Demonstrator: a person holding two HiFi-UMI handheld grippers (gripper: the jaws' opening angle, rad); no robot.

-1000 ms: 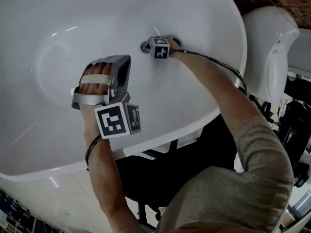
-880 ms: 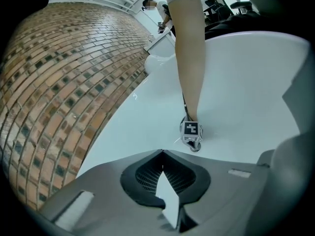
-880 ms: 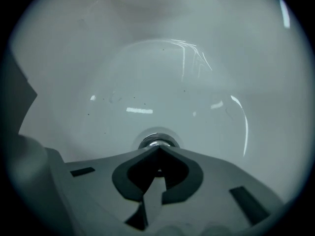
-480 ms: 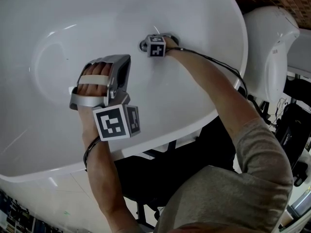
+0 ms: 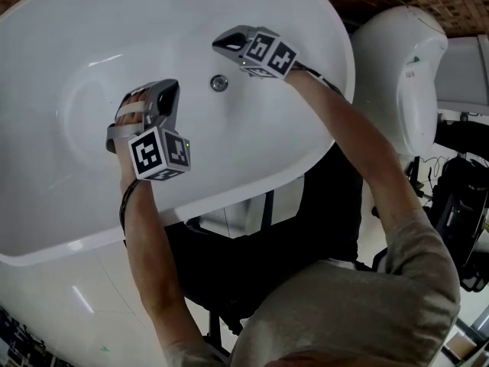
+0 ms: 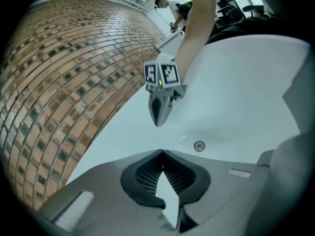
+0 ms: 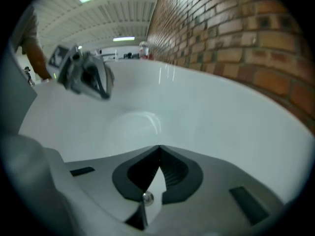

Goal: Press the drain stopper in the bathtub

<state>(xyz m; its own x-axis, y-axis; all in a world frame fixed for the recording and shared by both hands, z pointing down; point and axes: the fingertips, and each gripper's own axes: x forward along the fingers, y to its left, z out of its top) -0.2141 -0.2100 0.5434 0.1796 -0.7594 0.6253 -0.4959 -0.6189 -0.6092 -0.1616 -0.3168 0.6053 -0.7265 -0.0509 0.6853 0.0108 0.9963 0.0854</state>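
The round metal drain stopper (image 5: 219,82) sits in the floor of the white bathtub (image 5: 69,205). My right gripper (image 5: 219,43) hangs shut just above and beyond it, clear of it, with nothing between its jaws. In the right gripper view the stopper (image 7: 147,197) shows through the gap behind the closed tips (image 7: 158,147). My left gripper (image 5: 162,90) hovers shut and empty over the tub floor to the stopper's left. From the left gripper view (image 6: 162,152) the stopper (image 6: 199,145) lies ahead, with the right gripper (image 6: 157,119) above it.
A brick wall (image 6: 59,82) runs behind the tub's far rim. A white rounded fixture (image 5: 401,75) stands right of the tub. A black chair (image 5: 260,243) is under the near rim (image 5: 252,182), beside the person's legs.
My right gripper has lifted off the drain stopper, which now shows uncovered. The left gripper has shifted a little up and left in the head view.
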